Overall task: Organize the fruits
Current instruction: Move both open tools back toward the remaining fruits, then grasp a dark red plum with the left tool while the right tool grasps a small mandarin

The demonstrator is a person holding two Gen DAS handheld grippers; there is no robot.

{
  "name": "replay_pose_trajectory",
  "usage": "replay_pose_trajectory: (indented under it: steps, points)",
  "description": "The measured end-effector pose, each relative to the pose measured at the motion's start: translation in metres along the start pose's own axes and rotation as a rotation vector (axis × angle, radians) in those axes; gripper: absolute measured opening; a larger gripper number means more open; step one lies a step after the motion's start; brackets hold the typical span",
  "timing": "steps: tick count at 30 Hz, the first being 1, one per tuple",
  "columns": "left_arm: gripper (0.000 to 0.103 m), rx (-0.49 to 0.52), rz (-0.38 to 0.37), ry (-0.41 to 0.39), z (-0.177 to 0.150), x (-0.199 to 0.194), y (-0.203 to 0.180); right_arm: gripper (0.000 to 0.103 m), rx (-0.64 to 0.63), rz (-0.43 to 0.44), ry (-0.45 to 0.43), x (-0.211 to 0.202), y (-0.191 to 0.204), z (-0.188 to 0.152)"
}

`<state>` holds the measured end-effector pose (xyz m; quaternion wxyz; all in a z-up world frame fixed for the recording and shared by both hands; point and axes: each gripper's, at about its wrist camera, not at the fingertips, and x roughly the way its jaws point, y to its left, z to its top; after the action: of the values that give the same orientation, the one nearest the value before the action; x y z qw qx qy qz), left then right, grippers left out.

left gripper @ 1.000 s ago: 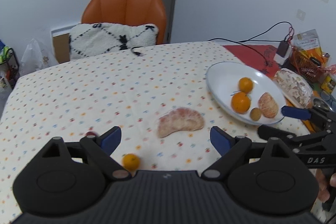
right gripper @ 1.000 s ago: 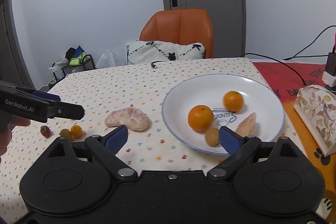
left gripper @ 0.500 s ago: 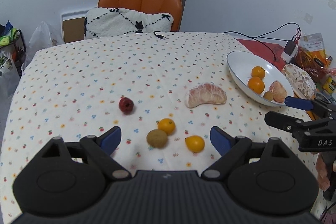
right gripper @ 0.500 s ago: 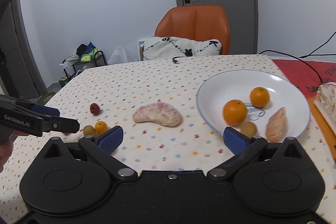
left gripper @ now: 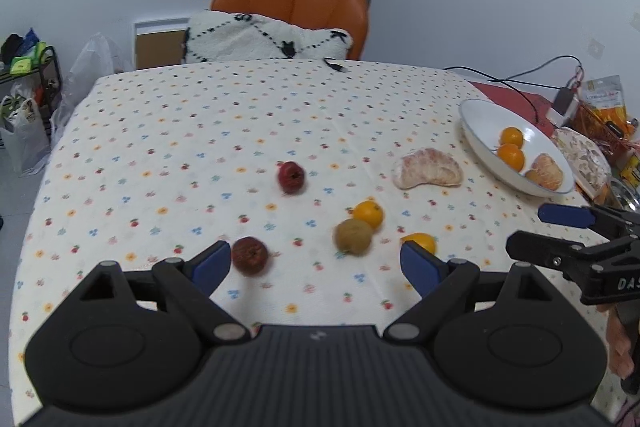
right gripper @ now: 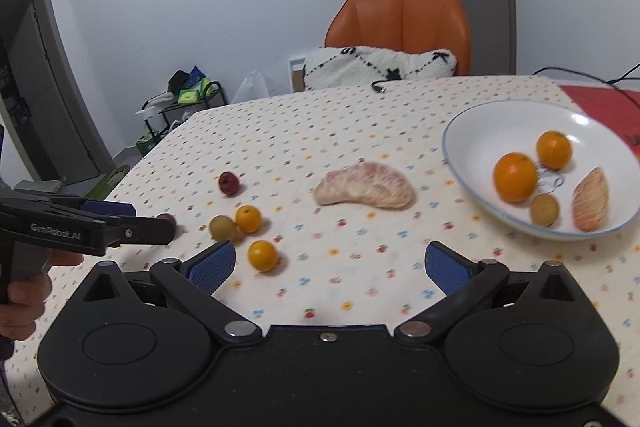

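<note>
Sorting: part done.
Plate: four fruits in.
Desk: six fruits left, plus pomelo.
Left gripper: jaws wide, empty.
Right gripper: jaws wide, empty.

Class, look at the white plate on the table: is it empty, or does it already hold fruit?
It holds fruit. In the right wrist view the white plate carries two oranges, a small brownish fruit and a peeled citrus segment.

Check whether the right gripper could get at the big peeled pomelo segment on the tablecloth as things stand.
Probably yes. The right gripper has its jaws wide open and empty, and the pomelo segment lies straight ahead on bare tablecloth, clear of the plate.
</note>
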<state>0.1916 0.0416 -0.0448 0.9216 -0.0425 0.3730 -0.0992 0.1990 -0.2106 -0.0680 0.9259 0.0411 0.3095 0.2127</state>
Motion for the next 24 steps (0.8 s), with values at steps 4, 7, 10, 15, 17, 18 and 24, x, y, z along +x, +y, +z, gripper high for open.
replay_pose_trajectory:
  steps: [4, 7, 10, 15, 17, 18, 24]
  points:
    - [0.088, -0.029, 0.011, -0.009, -0.004, 0.003, 0.01, 0.09, 0.017, 0.028, 0.02, 0.008, 0.006, -0.002]
    - [0.087, -0.05, 0.011, -0.012, -0.006, 0.006, 0.018, 0.083, 0.006, 0.03, 0.038, 0.014, 0.012, -0.004]
    - [0.08, -0.059, 0.011, -0.011, -0.007, 0.009, 0.023, 0.077, -0.006, 0.033, 0.053, 0.021, 0.018, -0.005]
    - [0.068, -0.091, 0.004, -0.001, -0.007, 0.016, 0.031, 0.071, 0.002, 0.05, 0.075, 0.03, 0.024, -0.004]
    - [0.064, -0.103, 0.006, 0.0, -0.007, 0.019, 0.034, 0.069, 0.005, 0.056, 0.082, 0.034, 0.027, -0.004]
    - [0.061, -0.106, 0.005, 0.004, -0.006, 0.021, 0.035, 0.068, 0.004, 0.056, 0.087, 0.036, 0.028, -0.004]
    - [0.044, -0.124, 0.019, 0.01, -0.007, 0.028, 0.042, 0.06, -0.012, 0.058, 0.104, 0.049, 0.036, -0.001]
